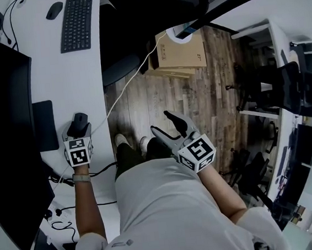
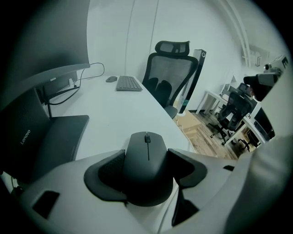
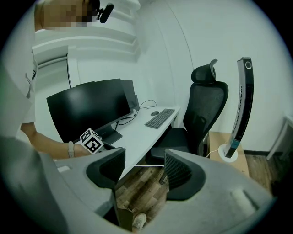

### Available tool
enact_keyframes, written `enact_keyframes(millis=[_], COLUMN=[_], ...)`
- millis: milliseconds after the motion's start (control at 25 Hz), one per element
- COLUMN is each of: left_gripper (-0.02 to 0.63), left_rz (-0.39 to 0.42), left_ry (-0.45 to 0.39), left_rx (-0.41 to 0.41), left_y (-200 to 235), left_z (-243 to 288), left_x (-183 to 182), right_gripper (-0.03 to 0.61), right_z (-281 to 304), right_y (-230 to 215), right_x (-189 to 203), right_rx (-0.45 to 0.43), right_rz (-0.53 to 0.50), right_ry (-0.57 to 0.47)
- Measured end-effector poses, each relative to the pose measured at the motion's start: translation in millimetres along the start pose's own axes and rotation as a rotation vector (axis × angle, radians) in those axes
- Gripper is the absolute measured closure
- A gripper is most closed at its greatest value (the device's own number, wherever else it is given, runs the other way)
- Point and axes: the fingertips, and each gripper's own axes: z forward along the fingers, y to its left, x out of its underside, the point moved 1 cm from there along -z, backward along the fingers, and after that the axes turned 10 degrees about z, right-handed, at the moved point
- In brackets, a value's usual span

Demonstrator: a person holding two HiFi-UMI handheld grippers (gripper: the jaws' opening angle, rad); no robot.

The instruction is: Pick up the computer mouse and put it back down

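Observation:
A black computer mouse (image 2: 147,157) sits between the jaws of my left gripper (image 2: 146,171), which press on both of its sides. In the head view the mouse (image 1: 80,120) shows just ahead of the left gripper (image 1: 79,126), over the white desk (image 1: 84,73) near its front edge. Whether the mouse rests on the desk or hangs just above it, I cannot tell. My right gripper (image 1: 169,125) is held off the desk above the wooden floor, open, with nothing between its fingers (image 3: 111,168).
A keyboard (image 1: 77,19) and a second mouse (image 1: 53,10) lie at the desk's far end. A large monitor (image 1: 5,137) and a dark flat pad (image 1: 45,125) stand left of the left gripper. An office chair (image 1: 150,17), a cardboard box (image 1: 181,49) and a white cable (image 1: 124,89) occupy the floor.

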Motion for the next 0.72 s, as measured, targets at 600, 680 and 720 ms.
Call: enact_keyframes(millis=[600, 680, 720], left_gripper=[0.324, 0.324, 0.324], left_rz=[0.040, 0.038, 0.036], left_ry=[0.012, 0.014, 0.015], left_rx=[-0.009, -0.008, -0.007], left_y=[2.0, 1.6, 1.3], left_z=[9.0, 8.9, 8.8], left_x=[0.7, 1.4, 1.8], right_gripper=[0.314, 0.314, 0.314], right_z=[-4.6, -7.1, -8.3], right_y=[6.6, 6.2, 6.1], right_x=[7.5, 9.5, 10.5], right_rx=[0.017, 0.020, 0.021], right_rz=[-0.002, 0.001, 0.002], right_ry=[0.007, 0.003, 0.000])
